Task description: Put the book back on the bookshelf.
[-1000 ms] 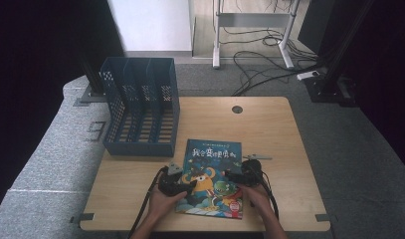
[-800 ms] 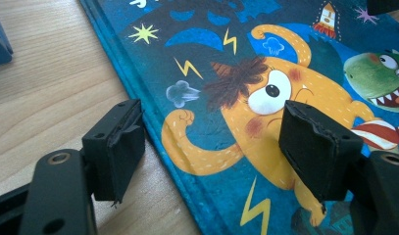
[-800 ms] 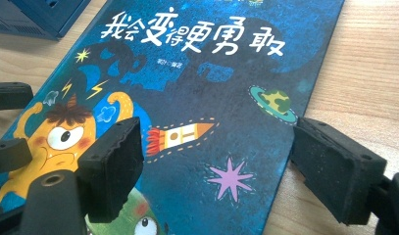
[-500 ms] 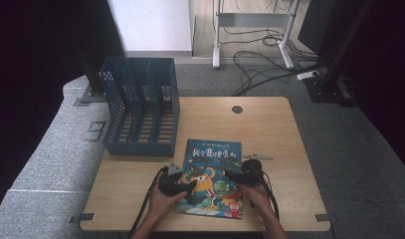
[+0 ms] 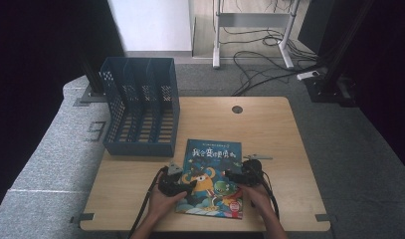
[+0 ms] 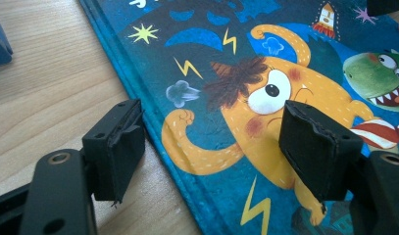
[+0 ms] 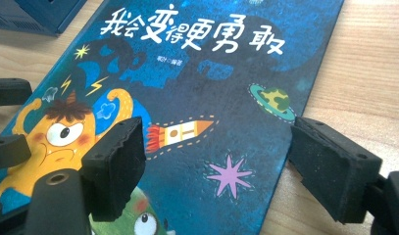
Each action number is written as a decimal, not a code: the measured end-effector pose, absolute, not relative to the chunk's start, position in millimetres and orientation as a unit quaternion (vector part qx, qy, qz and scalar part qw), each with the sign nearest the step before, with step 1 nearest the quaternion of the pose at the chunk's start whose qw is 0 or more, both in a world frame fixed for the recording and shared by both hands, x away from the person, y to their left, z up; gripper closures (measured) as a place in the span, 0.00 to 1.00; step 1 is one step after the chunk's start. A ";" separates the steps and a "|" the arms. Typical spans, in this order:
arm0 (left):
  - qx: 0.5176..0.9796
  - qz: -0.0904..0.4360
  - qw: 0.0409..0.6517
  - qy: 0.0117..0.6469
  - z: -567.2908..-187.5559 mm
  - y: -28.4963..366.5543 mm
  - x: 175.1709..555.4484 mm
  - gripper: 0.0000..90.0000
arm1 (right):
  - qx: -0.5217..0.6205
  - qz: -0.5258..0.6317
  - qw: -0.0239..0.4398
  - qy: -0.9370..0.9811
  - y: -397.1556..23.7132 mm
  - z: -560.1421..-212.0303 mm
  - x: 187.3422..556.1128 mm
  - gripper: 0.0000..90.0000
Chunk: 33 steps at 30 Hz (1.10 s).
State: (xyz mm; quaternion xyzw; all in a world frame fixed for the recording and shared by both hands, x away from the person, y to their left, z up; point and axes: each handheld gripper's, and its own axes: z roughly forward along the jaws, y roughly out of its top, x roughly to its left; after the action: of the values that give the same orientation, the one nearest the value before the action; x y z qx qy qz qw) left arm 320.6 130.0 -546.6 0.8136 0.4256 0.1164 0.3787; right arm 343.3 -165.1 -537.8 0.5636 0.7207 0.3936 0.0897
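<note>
A children's picture book (image 5: 212,177) with a dark blue cover and an orange monster lies flat near the table's front edge. My left gripper (image 5: 186,186) is at the book's left edge, pointing right. In the left gripper view its jaws (image 6: 214,127) stand open astride that edge of the book (image 6: 226,58), one over wood and one over the cover. My right gripper (image 5: 232,176) is at the book's right side, pointing left. Its open jaws (image 7: 216,142) straddle the right edge of the book (image 7: 202,88). Nothing is clamped in either.
A blue slotted file rack (image 5: 140,112) stands at the table's back left, close to the book's top corner. The wooden table (image 5: 269,129) has a round cable hole (image 5: 237,109) at the back. Cables and a desk frame lie on the floor beyond.
</note>
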 end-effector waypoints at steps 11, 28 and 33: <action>0.814 0.116 0.379 0.426 -546.6 130.1 320.4 0.28 | 0.566 0.383 0.087 0.725 -164.6 -540.6 344.8 0.23; 0.813 0.116 0.379 0.426 -546.8 129.9 320.4 0.28 | 0.570 0.402 0.064 0.714 -169.7 -536.9 344.7 0.22; 0.813 0.116 0.380 0.426 -546.8 130.1 320.5 0.28 | 0.572 0.410 0.060 0.708 -171.7 -536.7 345.2 0.22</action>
State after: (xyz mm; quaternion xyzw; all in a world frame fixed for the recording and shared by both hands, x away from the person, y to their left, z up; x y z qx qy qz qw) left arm 320.5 130.1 -546.8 0.8131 0.4257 0.1156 0.3798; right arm 345.2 -171.7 -536.7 0.5718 0.7078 0.4105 0.0596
